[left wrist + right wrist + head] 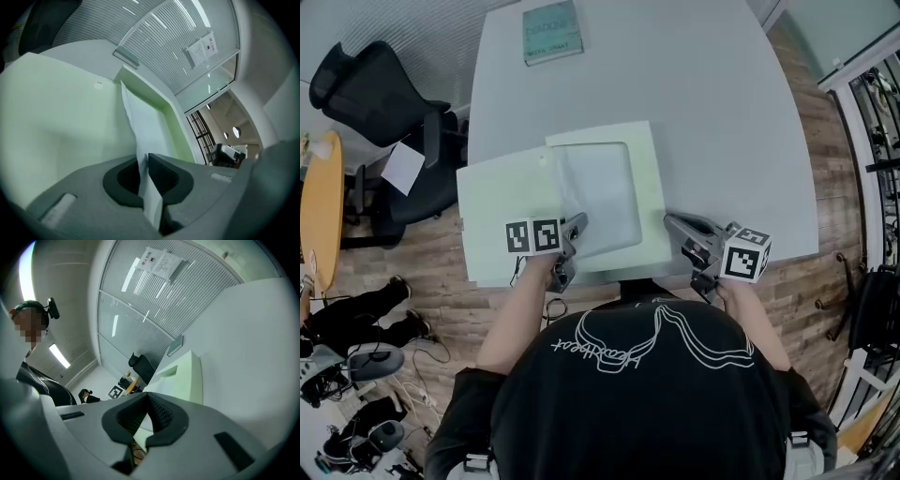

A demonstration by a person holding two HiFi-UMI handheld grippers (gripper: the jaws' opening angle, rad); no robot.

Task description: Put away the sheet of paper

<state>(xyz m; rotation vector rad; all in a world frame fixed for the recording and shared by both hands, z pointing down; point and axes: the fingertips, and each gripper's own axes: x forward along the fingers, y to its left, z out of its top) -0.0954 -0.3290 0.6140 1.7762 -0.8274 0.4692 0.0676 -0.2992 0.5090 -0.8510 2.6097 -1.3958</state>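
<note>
**Hazard:** The left claw (578, 225) is clamped only on the near edge of the sheet of paper (600, 192). A pull toward 6 o'clock could crease the sheet at the pinch or drag it off the folder (502, 220).

The right claw (675, 223) is closed on nothing. It sits just beside the folder's 4 o'clock corner and does not restrain it, so the folder may slide on the desk (703, 112).

**Appearance:** The sheet is white, thin and bowed upward at the grip. It lies on the right half of the open pale-green folder, at the desk's 6 o'clock edge.

Sheet of paper (600, 192) lies in the folder (502, 217) on the table (722, 122), book (551, 31) beyond.
</note>
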